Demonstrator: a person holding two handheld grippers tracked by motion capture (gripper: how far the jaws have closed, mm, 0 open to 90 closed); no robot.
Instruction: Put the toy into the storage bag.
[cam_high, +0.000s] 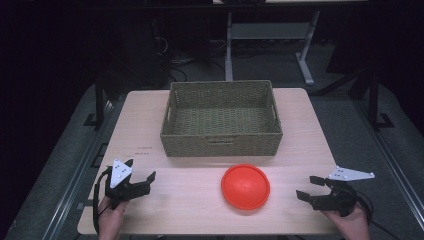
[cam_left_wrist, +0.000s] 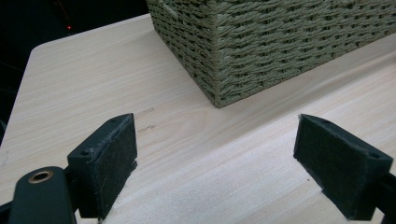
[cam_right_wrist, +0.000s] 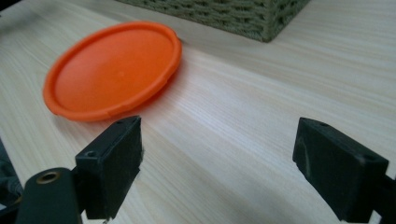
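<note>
Orange plate (cam_high: 245, 186) lies flat on the table (cam_high: 190, 205), at nine o'clock from my right gripper (cam_high: 311, 189), whose jaws are spread, empty.

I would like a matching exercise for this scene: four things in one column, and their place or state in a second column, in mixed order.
Things:
1. basket
2. disc
3. left gripper
4. right gripper

Places or states:
A. orange, flat on the table, in front of the basket
B. open, at the table's near right edge
C. woven, empty, at the far middle of the table
D. open, at the table's near left corner

Pairs: 1-C, 2-A, 3-D, 4-B
</note>
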